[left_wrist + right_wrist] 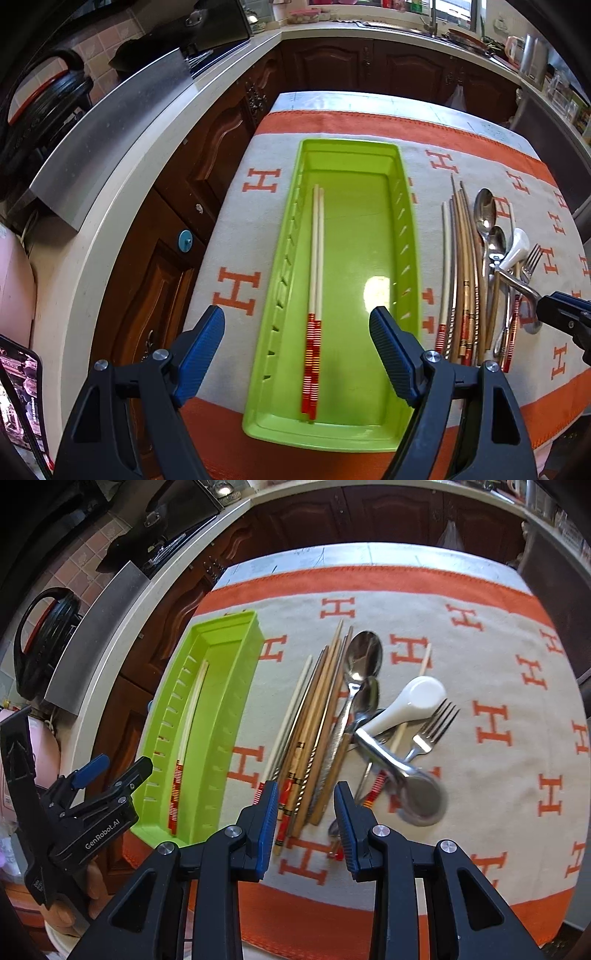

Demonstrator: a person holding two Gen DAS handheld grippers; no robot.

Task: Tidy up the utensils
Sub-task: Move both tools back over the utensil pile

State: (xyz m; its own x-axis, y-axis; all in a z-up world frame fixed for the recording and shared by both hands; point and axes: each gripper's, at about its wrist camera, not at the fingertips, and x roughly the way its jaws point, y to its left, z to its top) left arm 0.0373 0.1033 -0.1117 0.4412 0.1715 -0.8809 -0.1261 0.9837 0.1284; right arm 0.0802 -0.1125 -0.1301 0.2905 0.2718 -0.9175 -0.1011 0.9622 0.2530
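Note:
A green tray point(384, 421) lies lengthwise on the cloth and holds a pair of cream chopsticks with red ends point(317, 280). My left gripper point(297, 325) is open and empty above the tray's near end. To the tray's right lies a pile of utensils: several chopsticks point(314, 716), two steel spoons point(364, 657), a white ceramic spoon point(413, 701), a fork point(434, 727) and a steel ladle point(406, 779). My right gripper point(304, 794) is open and empty just above the chopsticks' near ends. The tray point(236, 709) also shows in the right wrist view.
An orange and grey cloth with H marks point(498, 686) covers the small table. A curved counter point(122, 192) with dark wood cabinets runs along the left and back. The left gripper's body point(92, 805) sits at the table's left edge.

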